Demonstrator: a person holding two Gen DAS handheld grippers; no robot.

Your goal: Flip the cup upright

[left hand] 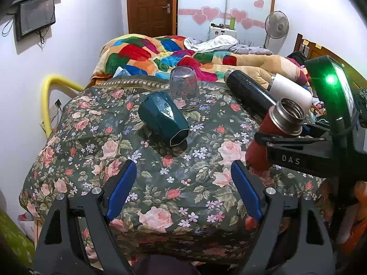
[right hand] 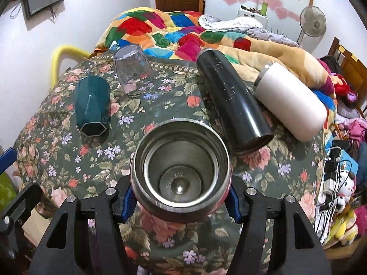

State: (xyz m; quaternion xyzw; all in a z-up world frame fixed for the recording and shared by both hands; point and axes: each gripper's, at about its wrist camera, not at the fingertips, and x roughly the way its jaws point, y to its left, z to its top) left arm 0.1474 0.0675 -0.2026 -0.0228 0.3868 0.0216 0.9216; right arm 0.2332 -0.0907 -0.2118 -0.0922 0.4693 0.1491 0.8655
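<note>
My right gripper is shut on a red steel-lined flask, its open mouth facing the camera; in the left wrist view the flask stands tilted, mouth up, above the floral cloth. My left gripper is open and empty over the near part of the cloth. A teal faceted cup lies on its side ahead of it, also in the right wrist view. A clear glass stands upside down behind it, and shows again in the right wrist view.
A black flask and a white flask lie on their sides at the right. A patchwork blanket covers the bed behind. A yellow rail stands at the left. Clutter and toys sit off the right edge.
</note>
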